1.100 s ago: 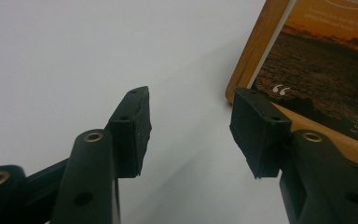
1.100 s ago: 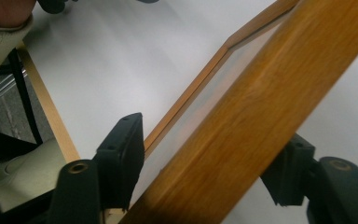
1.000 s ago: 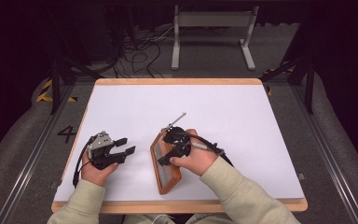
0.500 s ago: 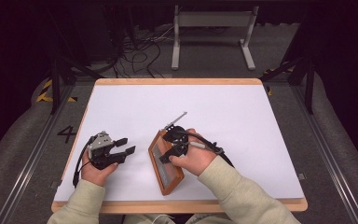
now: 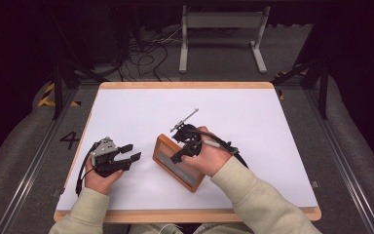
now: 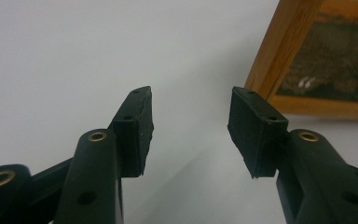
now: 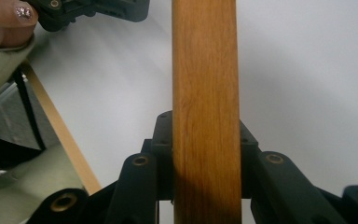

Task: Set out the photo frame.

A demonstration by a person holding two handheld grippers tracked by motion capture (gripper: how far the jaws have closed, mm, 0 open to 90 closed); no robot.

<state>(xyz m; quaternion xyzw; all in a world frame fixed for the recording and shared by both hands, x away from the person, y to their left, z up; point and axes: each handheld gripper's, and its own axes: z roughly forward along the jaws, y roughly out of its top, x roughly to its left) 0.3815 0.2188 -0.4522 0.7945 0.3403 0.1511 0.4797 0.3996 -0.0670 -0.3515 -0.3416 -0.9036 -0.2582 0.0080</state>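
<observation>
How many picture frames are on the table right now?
1. The wooden picture frame lies near the table's front middle, clamped along one edge by the right gripper; the left gripper sits open beside it.

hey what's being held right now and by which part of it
The right gripper is shut on the wooden picture frame, clamping its wooden edge rail between both jaws. The left gripper is open and holds nothing.
</observation>
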